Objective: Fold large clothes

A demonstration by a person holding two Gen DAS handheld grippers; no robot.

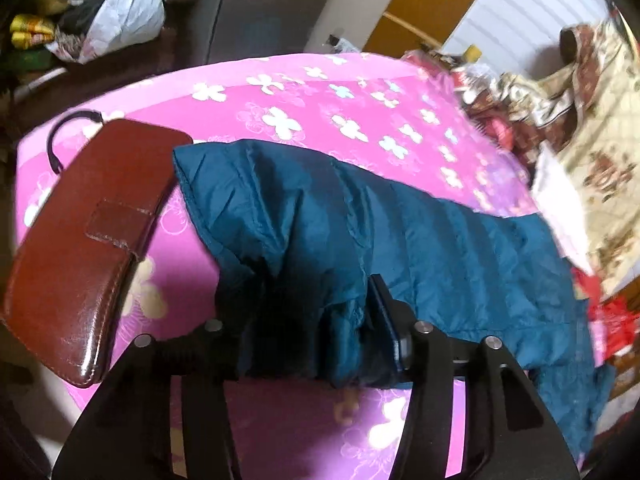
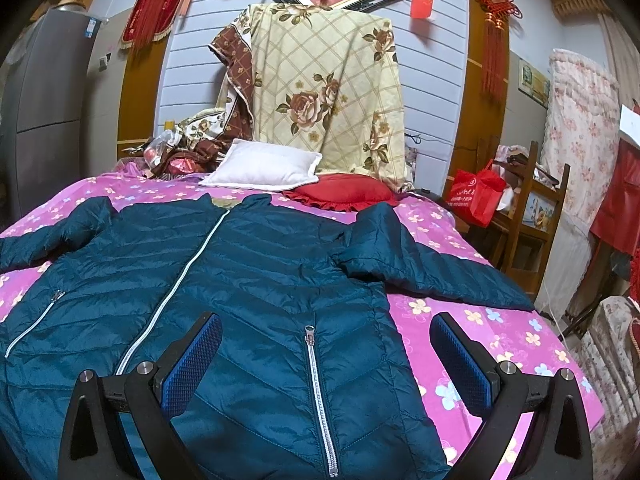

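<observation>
The teal quilted down jacket (image 2: 256, 280) lay spread, front up, on the pink flowered bed (image 2: 480, 320), sleeves out, nothing folded yet. The left hand-held gripper (image 1: 304, 328) clamped a sleeve end; the right hand-held gripper (image 2: 326, 356) hung apart over the hem.

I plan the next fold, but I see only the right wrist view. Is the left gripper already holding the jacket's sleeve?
Observer: Yes. The left gripper is shut on a bunched end of the teal jacket; the fabric sits between its fingers.
Operator: Is something lying near that sleeve?
Observer: A brown leather wallet lies on the pink floral bedsheet, just left of the sleeve.
Operator: Anything else there?
Observer: A thin black cord loops on the sheet beside the wallet's far end.
Operator: And behind the bed on that side?
Observer: A white plastic bag sits among other things on a dark surface.
</observation>
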